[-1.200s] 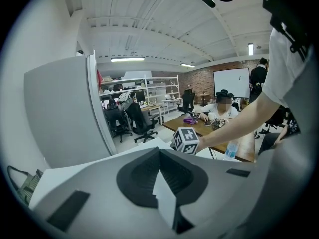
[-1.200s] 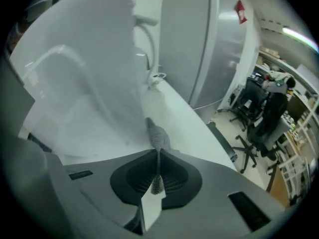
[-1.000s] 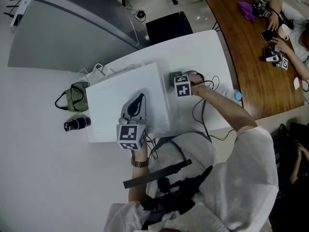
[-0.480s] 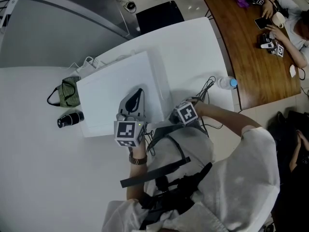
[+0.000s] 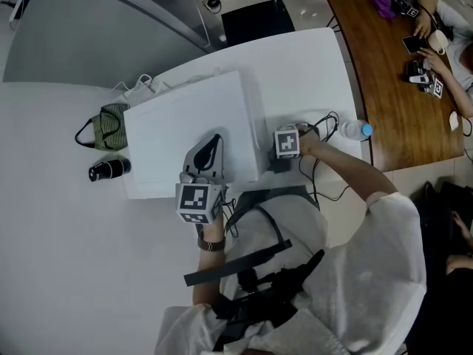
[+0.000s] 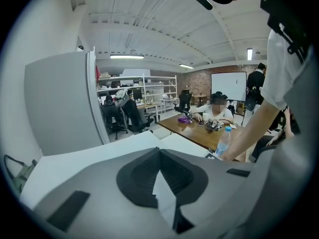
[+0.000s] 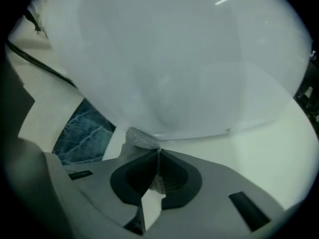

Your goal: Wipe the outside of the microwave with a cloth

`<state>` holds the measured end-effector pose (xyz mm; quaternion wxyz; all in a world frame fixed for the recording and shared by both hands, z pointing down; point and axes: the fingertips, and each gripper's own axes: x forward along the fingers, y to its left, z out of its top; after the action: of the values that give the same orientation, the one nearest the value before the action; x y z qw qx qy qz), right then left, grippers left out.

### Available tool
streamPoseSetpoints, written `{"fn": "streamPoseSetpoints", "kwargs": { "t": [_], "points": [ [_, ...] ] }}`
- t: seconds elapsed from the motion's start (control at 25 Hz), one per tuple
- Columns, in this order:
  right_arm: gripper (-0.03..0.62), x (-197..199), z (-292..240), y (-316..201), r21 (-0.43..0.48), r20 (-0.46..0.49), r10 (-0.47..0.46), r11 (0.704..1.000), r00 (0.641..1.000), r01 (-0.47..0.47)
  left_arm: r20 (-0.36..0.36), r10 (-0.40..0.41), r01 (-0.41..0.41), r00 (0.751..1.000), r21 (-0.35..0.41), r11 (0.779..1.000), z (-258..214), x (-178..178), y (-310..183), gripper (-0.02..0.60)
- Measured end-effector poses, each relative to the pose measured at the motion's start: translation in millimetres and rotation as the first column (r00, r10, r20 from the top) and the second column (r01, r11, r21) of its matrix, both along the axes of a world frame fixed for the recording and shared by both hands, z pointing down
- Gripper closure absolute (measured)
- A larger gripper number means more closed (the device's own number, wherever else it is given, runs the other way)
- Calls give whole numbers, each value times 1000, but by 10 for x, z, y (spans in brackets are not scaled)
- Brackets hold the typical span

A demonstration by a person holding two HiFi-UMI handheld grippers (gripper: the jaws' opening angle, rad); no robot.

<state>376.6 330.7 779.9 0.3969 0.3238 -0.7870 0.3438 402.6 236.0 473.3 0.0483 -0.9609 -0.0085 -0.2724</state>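
Note:
The white microwave (image 5: 188,128) stands on the white table (image 5: 310,72). Its pale side wall (image 7: 189,59) fills the right gripper view. My right gripper (image 5: 273,161) is pressed against the microwave's right side, near the front. Its jaws are shut on a grey mesh cloth (image 7: 141,139), which bunches against the wall just past the tips (image 7: 158,152). My left gripper (image 5: 213,145) rests on the microwave's top (image 6: 89,158), jaws shut with nothing between them (image 6: 159,151).
A green bag (image 5: 111,135) and a black cylinder (image 5: 109,170) lie left of the microwave. A water bottle (image 5: 355,130) and cables (image 5: 319,170) sit to its right. People sit at a wooden table (image 5: 392,80) at the far right. A black chair (image 5: 257,22) is behind the white table.
The right gripper with the cloth slid along the microwave's right side toward the front corner, then back up the side. The left gripper has stayed on the top.

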Motion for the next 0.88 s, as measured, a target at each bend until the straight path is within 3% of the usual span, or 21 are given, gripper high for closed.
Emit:
{"fn": "streamPoseSetpoints", "kwargs": {
  "t": [0.24,0.4,0.48,0.52,0.6,0.68,0.8,0.88],
  "points": [
    [572,969,-47,-702,93,-118,173,982,978,-163,0,-14,14,1000,32,999,-101,-19,-176,554],
    [572,1640,-80,-1146,175,-172,307,945,936,-277,2,-2,2,1000,40,999,-108,-18,-190,554],
    [572,1980,-109,-1317,219,-205,390,912,898,-346,5,11,-12,1000,37,999,-92,-47,-175,554],
    [572,2165,-150,-1390,251,-210,450,883,868,-397,7,16,-16,1000,35,999,-85,-75,-167,554],
    [572,2497,-303,-1529,324,-169,597,785,784,-528,11,15,-16,1000,37,999,-91,-171,-184,554],
    [572,2705,-573,-1628,400,-80,724,653,686,-643,14,5,-6,1000,37,999,-108,-303,-249,554],
    [572,2763,-1191,-1635,517,58,826,455,560,-725,-2,4,-4,1000,21,1000,-154,-506,-389,554],
    [572,2555,-1614,-1545,566,128,855,353,502,-745,-29,13,-13,999,12,1000,-241,-686,-482,554]
  ]
}}
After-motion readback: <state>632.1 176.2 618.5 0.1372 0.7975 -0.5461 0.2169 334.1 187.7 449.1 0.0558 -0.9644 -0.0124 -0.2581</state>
